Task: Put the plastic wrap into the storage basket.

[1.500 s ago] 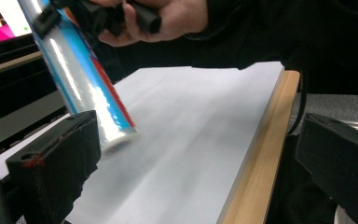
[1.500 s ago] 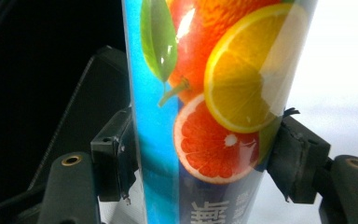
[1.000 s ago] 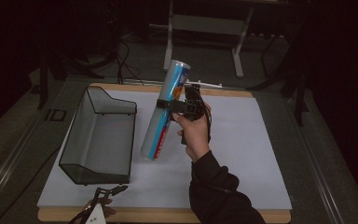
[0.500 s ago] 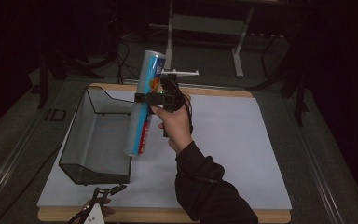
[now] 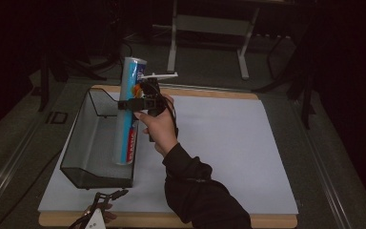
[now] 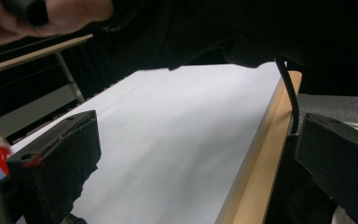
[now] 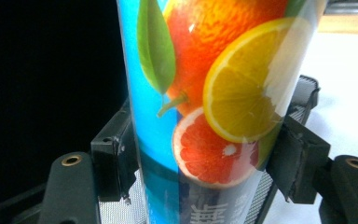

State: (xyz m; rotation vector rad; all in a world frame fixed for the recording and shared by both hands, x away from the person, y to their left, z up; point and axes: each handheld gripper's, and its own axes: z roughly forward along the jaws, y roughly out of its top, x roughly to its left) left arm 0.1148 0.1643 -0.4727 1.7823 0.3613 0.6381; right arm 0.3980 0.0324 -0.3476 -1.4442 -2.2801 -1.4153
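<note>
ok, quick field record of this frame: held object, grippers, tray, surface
held object: tall tube with citrus fruit print, roughly upright, slightly tilted
right gripper: jaws clamped on the tube's sides, about mid-height
tube position: lower end over the tray's right side; contact with the tray can't be told
tray: black mesh tray, left part of the table
left gripper: at the table's near edge, jaws apart, holding nothing
surface: white sheet on a wooden board

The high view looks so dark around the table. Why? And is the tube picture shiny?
In the high view, light falls on the white table sheet while the room behind stays nearly black. In the right gripper view, the fruit-printed tube is bright with pale glare down its right side. In the left gripper view, the hand at top is blurry.
</note>
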